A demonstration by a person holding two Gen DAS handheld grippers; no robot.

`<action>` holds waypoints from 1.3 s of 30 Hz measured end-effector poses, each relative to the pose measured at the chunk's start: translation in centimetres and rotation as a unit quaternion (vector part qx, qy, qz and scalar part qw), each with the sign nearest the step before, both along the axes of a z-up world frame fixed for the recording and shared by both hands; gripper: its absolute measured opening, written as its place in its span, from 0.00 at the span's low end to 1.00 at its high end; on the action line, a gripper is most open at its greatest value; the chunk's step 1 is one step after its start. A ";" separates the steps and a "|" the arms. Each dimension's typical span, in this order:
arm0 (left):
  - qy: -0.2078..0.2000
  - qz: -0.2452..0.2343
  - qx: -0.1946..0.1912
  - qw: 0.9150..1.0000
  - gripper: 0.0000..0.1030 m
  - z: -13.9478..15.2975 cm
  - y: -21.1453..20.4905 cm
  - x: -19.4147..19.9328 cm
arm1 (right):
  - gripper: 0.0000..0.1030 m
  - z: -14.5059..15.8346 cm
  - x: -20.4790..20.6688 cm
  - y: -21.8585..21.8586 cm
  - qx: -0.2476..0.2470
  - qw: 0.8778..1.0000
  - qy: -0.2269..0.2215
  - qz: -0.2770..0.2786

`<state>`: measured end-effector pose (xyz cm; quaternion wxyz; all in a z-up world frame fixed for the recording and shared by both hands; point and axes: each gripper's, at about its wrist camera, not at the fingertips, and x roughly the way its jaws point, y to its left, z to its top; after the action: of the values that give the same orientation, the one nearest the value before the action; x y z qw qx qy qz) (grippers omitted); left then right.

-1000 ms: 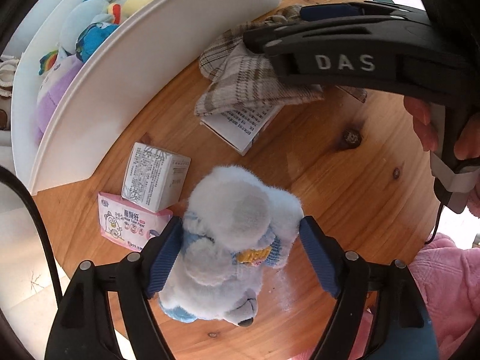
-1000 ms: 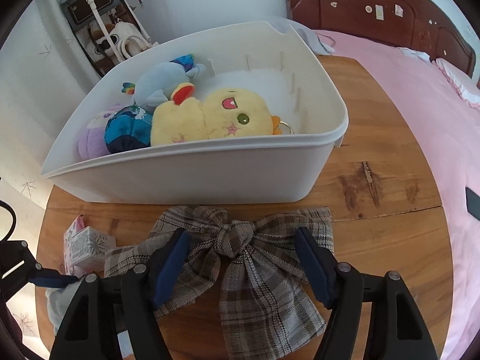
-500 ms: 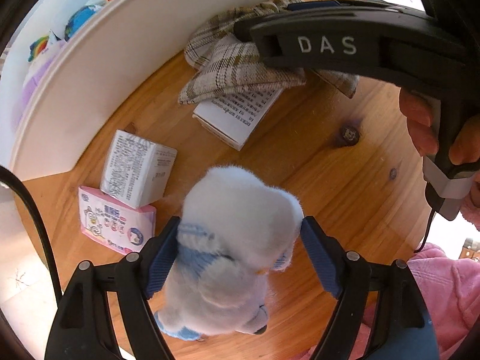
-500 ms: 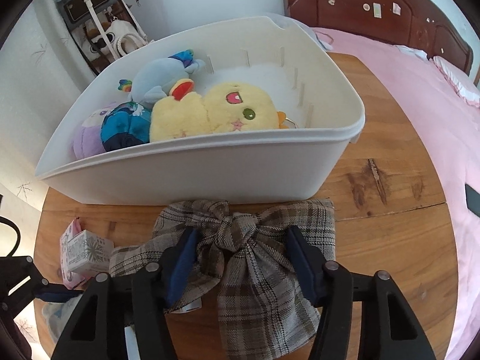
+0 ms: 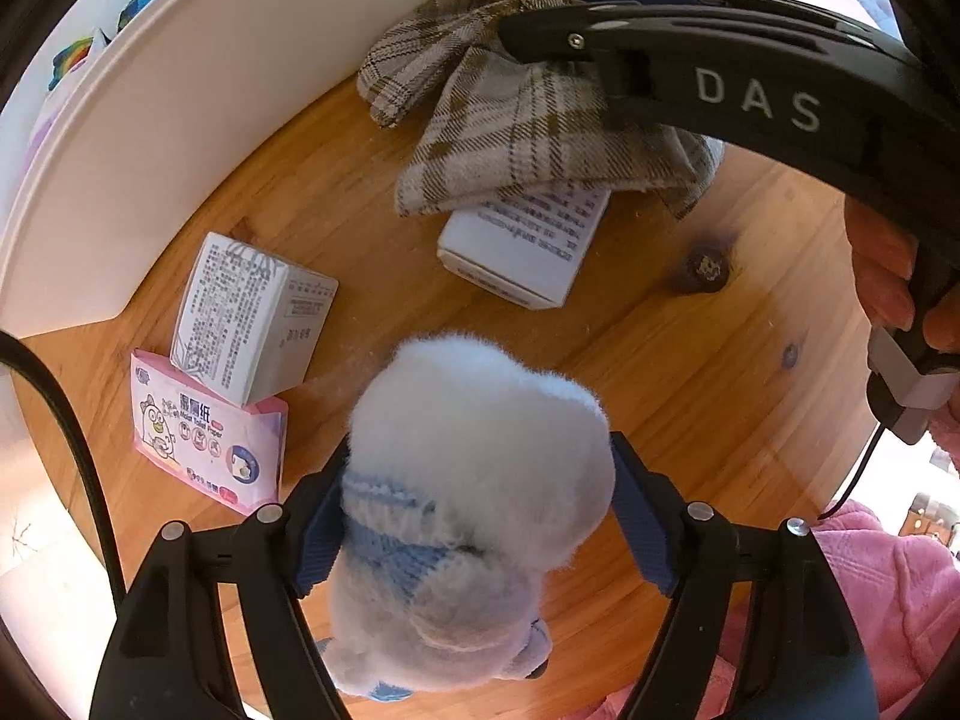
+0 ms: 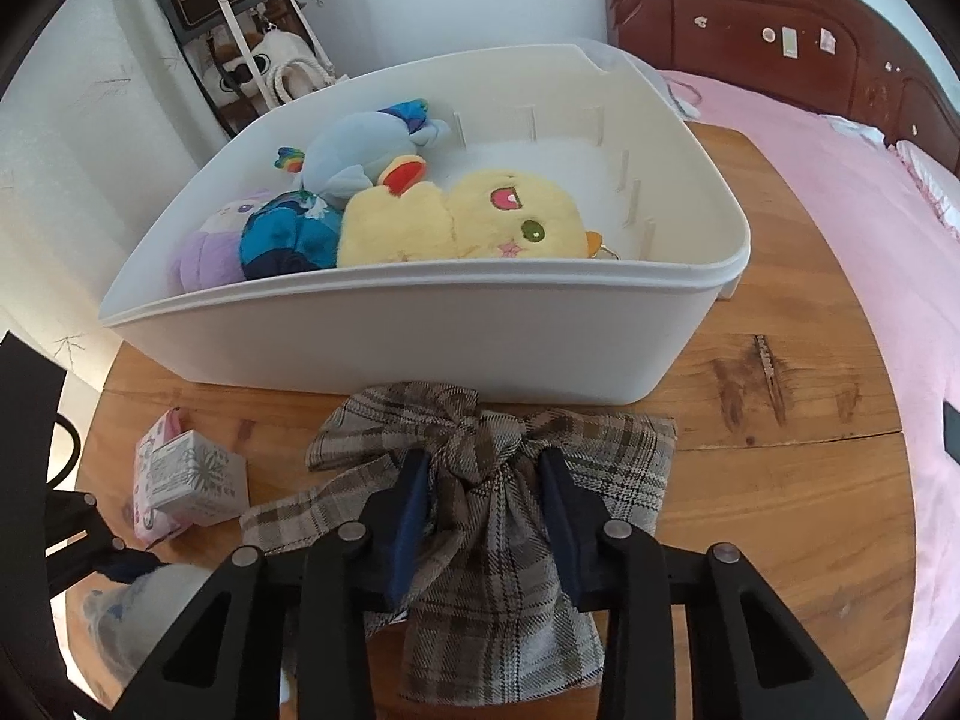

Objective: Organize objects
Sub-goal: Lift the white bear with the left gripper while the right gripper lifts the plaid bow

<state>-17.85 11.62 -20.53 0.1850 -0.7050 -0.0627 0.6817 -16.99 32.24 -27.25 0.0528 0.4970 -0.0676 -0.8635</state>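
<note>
Left tool (image 5: 477,516) pinches a fluffy white plush toy (image 5: 474,480) in a blue knitted sweater, both blue pads pressed into its sides, near the table's (image 5: 690,390) edge, well clear of the white bin (image 6: 420,348). Right tool (image 6: 483,492) is clamped on the knot of a brown plaid fabric bow (image 6: 480,480), which lies on the table just in front of the bin's near wall. Its body reads "DAS". Left of the bow sit a small printed box (image 5: 252,324) on a pink tissue pack (image 5: 207,444); another white box (image 5: 528,246) lies partly under the bow. Bare wood opens right of the bin.
</note>
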 end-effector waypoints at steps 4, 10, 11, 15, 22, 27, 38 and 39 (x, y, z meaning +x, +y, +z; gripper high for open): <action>-0.006 0.007 -0.007 1.000 0.75 0.1 0.3 0.0 | 0.34 0.1 0.4 0.0 -0.005 1.000 0.001 0.005; -0.016 0.034 -0.014 0.999 0.73 0.4 0.4 0.0 | 0.34 0.5 1.1 -0.2 -0.011 1.000 0.004 0.018; -0.017 0.039 -0.015 0.999 0.73 0.5 0.5 0.0 | 0.34 0.6 1.2 -0.2 -0.012 1.000 0.005 0.019; -0.022 0.051 -0.018 0.998 0.71 0.9 0.7 0.1 | 0.34 1.0 1.7 -0.1 -0.017 1.000 0.009 0.023; -0.031 0.071 -0.017 0.997 0.70 1.6 1.3 0.9 | 0.34 1.8 2.2 0.8 -0.024 0.999 0.011 0.020; -0.034 0.100 -0.017 0.994 0.69 2.2 1.8 1.1 | 0.34 2.5 2.7 1.4 -0.024 0.999 0.015 0.022; -0.021 0.205 -0.022 0.978 0.69 5.5 1.3 2.0 | 0.34 5.7 4.0 1.6 -0.014 0.997 0.044 0.060; -0.019 0.217 -0.023 0.976 0.69 6.0 1.0 2.2 | 0.34 6.1 4.2 1.6 -0.013 0.997 0.047 0.066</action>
<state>-15.65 12.61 -14.49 0.0155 -0.6916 -0.2017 0.6934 -12.79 33.79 -21.14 0.1197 0.4583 -0.0432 -0.8797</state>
